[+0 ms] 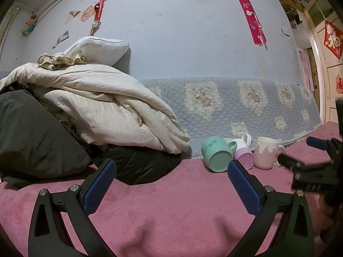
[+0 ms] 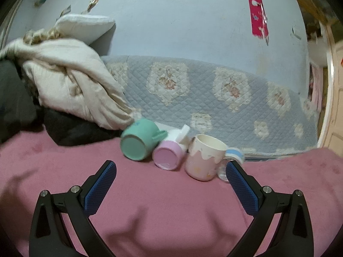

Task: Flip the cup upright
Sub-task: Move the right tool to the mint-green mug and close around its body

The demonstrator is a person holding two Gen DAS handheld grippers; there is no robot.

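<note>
Three cups sit in a row on the pink bed cover. A green cup [image 1: 217, 153] [image 2: 139, 142] lies on its side, base toward me. A pink-and-white cup [image 1: 243, 153] [image 2: 168, 154] lies on its side beside it. A cream-and-pink cup [image 1: 265, 153] [image 2: 204, 158] stands upright. A small blue-and-white cup [image 2: 234, 153] lies behind it. My left gripper [image 1: 171, 184] is open and empty, short of the green cup. My right gripper [image 2: 171, 184] is open and empty in front of the cups; it also shows at the right of the left wrist view [image 1: 300, 152].
A heap of cream quilts [image 1: 90, 105] and dark jackets [image 1: 32, 132] fills the left of the bed. A blue quilted cover [image 1: 235, 105] hangs along the wall behind the cups. A door [image 1: 330, 64] is at the far right.
</note>
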